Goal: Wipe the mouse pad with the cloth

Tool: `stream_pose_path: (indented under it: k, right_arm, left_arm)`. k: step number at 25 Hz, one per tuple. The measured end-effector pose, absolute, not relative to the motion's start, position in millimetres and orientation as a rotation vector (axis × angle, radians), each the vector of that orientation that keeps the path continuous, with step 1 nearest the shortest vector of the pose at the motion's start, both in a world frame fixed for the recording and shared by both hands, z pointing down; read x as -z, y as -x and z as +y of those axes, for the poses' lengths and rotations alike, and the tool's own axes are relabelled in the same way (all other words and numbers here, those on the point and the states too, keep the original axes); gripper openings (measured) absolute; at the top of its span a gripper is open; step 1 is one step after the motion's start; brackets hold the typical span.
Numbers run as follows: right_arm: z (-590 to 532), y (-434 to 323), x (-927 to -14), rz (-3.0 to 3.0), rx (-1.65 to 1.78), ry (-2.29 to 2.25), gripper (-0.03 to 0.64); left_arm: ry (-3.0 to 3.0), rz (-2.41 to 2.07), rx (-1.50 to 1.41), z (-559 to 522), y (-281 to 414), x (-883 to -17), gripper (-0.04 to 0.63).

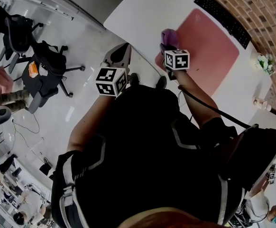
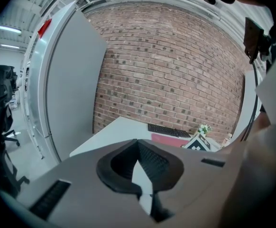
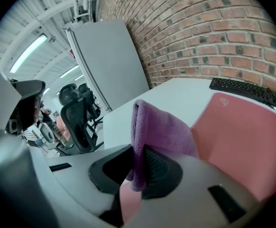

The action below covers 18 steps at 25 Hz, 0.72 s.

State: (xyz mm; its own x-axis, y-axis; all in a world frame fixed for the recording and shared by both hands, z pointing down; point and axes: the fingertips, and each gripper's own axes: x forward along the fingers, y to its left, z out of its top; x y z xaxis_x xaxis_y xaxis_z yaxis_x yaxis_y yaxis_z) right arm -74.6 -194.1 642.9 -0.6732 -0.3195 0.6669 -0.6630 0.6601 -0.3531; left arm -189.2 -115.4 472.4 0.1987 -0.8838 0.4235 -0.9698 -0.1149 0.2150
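Head view: the purple terry cloth (image 1: pixel 169 35) and right gripper (image 1: pixel 167 45) are covering the near corner of the pink rectangular mouse pad (image 1: pixel 205 51). Left gripper view: the left gripper (image 2: pixel 138 148) is blocking most of that pad. The flat black keyboard (image 3: pixel 252 92) is running off the right gripper view's edge.

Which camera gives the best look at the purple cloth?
The right gripper view: the purple cloth fills its middle, pinched in the right tongs, with the pink mouse pad beyond. The head view shows only a small bunch past the marker cube. The left gripper view misses it.
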Motion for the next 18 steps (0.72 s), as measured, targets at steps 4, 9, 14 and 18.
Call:
stream_pose_path:
  k: [4, 9, 14, 18]
  right_arm:
    - [-196, 84, -629, -2.356, -0.773, -0.786, 0.054]
    - [-208, 67, -598, -2.393, -0.778, -0.936, 0.054]
    - [-212, 26, -558, -2.416, -0.779, -1.142, 0.054]
    - [-204, -18, -525, -2.402, -0.736, -1.323, 0.054]
  left_arm:
    - [-2.09, -1.663, -0.259, -119, 188, -472, 0.005]
    - [-2.173, -1.564, -0.232, -135, 186, -472, 0.005]
    - [-2.295, -1.406, -0.189, -152, 168, -469, 0.005]
    - [-2.421, -1.276, -0.192, -170, 144, -465, 0.005]
